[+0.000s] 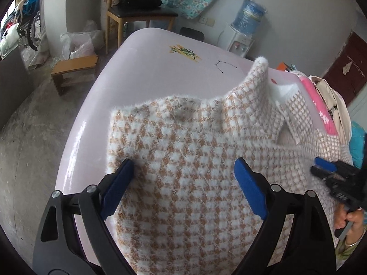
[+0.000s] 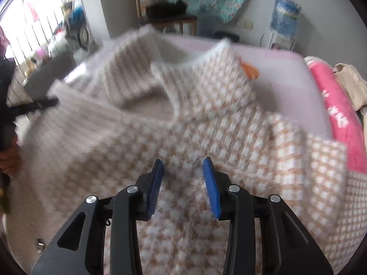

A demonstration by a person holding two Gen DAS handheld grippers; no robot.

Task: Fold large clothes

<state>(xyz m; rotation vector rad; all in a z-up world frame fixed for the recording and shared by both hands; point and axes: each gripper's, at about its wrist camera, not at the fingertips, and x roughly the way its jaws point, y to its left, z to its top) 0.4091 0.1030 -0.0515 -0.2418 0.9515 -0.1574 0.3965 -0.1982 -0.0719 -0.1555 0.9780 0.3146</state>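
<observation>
Sweater (image 1: 183, 160), fuzzy, checked in tan and white: spread across a pale pink table (image 1: 142, 68), one corner raised into a peak near the far edge, parts folded over the body. Left gripper (image 1: 183, 181): blue pads held wide apart above the knit, nothing pinched between them. Right gripper (image 2: 183, 178): jaws parted, poised over the fabric, which is not gripped; the right wrist view is blurred. Pink folded cloth (image 2: 337, 114) is stacked at the table's right side. Wooden chair (image 1: 137, 16), small stool (image 1: 73, 68) and water dispenser (image 1: 243, 32) are placed beyond the table.
</observation>
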